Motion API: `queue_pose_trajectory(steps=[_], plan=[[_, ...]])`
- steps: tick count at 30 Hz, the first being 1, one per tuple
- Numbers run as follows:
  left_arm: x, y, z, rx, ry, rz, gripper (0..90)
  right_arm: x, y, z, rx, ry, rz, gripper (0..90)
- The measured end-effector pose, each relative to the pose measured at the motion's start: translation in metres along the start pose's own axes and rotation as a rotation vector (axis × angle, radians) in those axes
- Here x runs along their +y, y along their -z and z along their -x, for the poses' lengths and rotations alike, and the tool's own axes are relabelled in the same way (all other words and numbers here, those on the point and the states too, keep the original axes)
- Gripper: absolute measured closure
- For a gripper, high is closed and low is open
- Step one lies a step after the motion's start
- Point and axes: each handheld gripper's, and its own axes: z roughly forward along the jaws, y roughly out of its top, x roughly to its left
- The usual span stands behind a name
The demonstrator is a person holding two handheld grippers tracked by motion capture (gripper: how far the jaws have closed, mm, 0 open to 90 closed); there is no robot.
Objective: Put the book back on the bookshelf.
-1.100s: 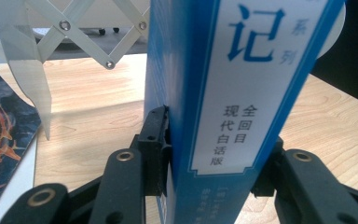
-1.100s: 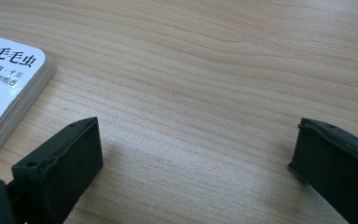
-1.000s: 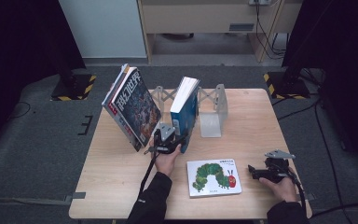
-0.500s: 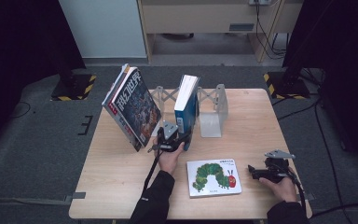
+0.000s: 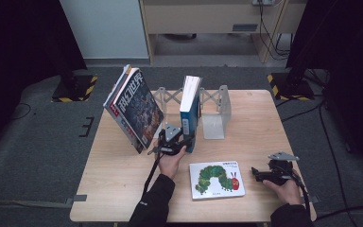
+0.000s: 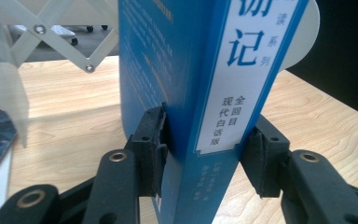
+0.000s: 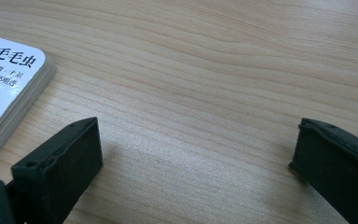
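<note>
A thick blue book (image 5: 189, 111) stands upright on the wooden table (image 5: 118, 179), in front of a white expanding book rack (image 5: 216, 116). My left gripper (image 5: 188, 141) is shut on the lower end of the blue book (image 6: 186, 70), one pad on the cover and one pad by the spine's far edge. A white caterpillar picture book (image 5: 216, 179) lies flat near the front edge. My right gripper (image 5: 257, 174) rests just right of it, open, with bare wood between its fingers. In the right gripper view, the picture book's corner (image 7: 7, 79) lies left of that gripper (image 7: 196, 154).
Two large magazines (image 5: 134, 109) lean steeply at the rack's left end, close to my left hand. The rack's scissor arms (image 6: 51, 42) show behind the blue book. Bare wood spreads at the table's front left and right side.
The blue book has gone from a slight lean to upright and shifted a little right with my left gripper. The right gripper has stayed put.
</note>
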Motion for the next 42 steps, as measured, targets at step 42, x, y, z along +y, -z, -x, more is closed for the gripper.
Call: queue_pose_trajectory(steps=[42], plan=[[0.011,-0.018,0.007,-0.065,-0.015,0.005,48.6,0.0,0.0,0.0,0.0,0.0,0.0,1.7]])
